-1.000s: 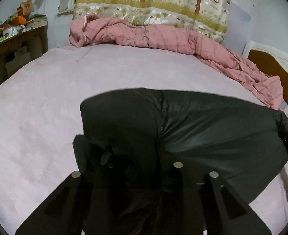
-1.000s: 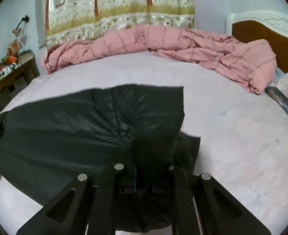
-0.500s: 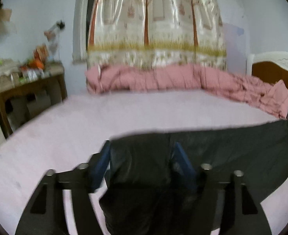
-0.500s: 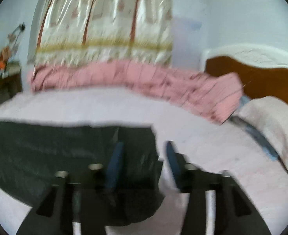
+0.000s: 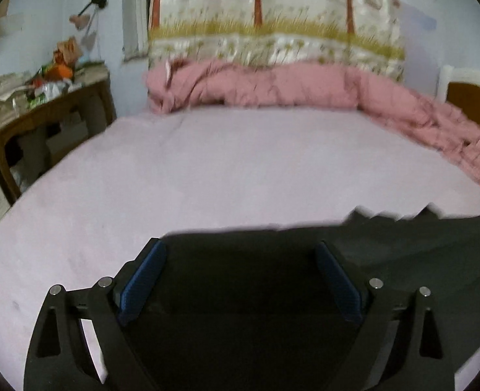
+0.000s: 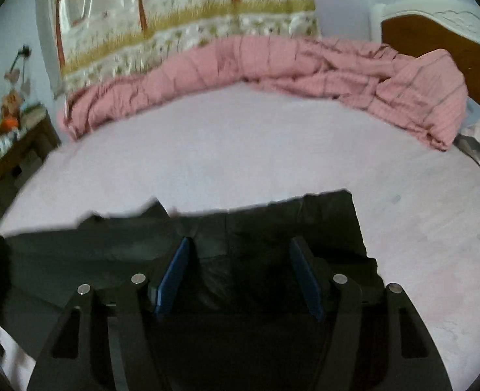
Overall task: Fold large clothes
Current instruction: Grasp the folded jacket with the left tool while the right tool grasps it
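Observation:
A black padded jacket (image 5: 402, 247) lies folded across the near part of the pink bed sheet (image 5: 207, 169). My left gripper (image 5: 239, 244) hovers over its left end, jaws opening wide, blue pads (image 5: 142, 280) off the cloth. In the right wrist view the jacket (image 6: 109, 254) stretches to the left, and my right gripper (image 6: 241, 239) hangs over its right end. Its jaws are opening too. The fabric shows between the fingers (image 6: 173, 277) but is not pinched. The jacket's near edge is hidden under both grippers.
A rumpled pink quilt (image 5: 272, 88) is bunched along the far side of the bed and down its right (image 6: 419, 97). A cluttered wooden side table (image 5: 44, 104) stands at the left. A headboard (image 6: 435, 39) rises at the right. A patterned curtain (image 5: 272, 16) hangs behind.
Both grippers were shut on the jacket a second ago. They have let it go, opened wide and drawn back, tilting up toward the wall. The jacket now rests on the bed.

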`<control>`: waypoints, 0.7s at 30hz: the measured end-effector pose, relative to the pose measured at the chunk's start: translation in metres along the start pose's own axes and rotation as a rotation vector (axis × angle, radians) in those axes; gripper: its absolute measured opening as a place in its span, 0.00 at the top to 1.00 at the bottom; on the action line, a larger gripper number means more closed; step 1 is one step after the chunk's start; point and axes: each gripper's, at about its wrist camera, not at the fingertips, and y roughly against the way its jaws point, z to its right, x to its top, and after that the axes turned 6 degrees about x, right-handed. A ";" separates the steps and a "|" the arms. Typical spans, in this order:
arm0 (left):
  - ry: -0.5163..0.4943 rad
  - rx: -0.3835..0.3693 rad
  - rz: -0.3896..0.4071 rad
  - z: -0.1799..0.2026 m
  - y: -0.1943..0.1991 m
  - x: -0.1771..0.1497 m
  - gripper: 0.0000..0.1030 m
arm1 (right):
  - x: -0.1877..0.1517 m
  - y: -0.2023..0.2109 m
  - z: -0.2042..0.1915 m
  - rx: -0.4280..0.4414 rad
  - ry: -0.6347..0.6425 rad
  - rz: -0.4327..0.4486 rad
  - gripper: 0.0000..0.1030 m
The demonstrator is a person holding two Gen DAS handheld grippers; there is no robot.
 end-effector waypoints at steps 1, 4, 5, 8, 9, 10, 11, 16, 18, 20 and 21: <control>-0.001 -0.005 -0.022 -0.001 -0.011 -0.005 0.10 | -0.002 -0.005 -0.001 0.002 0.012 -0.005 0.36; 0.039 -0.036 -0.082 -0.005 -0.034 -0.011 0.10 | -0.002 -0.013 0.001 0.012 0.020 -0.015 0.36; 0.049 -0.038 -0.096 -0.007 -0.036 -0.012 0.10 | -0.003 -0.017 0.002 0.014 0.014 -0.017 0.36; 0.058 -0.022 -0.096 -0.005 -0.038 -0.018 0.09 | -0.007 -0.032 0.003 0.011 0.020 -0.037 0.34; 0.053 -0.017 -0.102 -0.003 -0.040 -0.020 0.09 | -0.009 -0.035 0.002 0.007 0.025 -0.040 0.34; 0.044 -0.008 -0.104 0.000 -0.040 -0.020 0.09 | -0.011 -0.036 0.000 -0.005 0.037 -0.041 0.34; 0.031 0.006 -0.105 0.003 -0.041 -0.021 0.09 | -0.011 -0.036 -0.001 -0.012 0.043 -0.041 0.34; 0.013 0.035 -0.126 0.006 -0.044 -0.024 0.05 | -0.012 -0.042 -0.005 -0.033 0.063 -0.046 0.32; 0.013 0.035 -0.133 0.005 -0.046 -0.025 0.05 | -0.012 -0.043 -0.006 -0.039 0.068 -0.049 0.32; 0.005 0.045 -0.128 0.007 -0.045 -0.026 0.05 | -0.013 -0.044 -0.006 -0.047 0.075 -0.049 0.31; -0.002 0.054 -0.123 0.007 -0.044 -0.026 0.05 | -0.013 -0.044 -0.007 -0.054 0.081 -0.050 0.31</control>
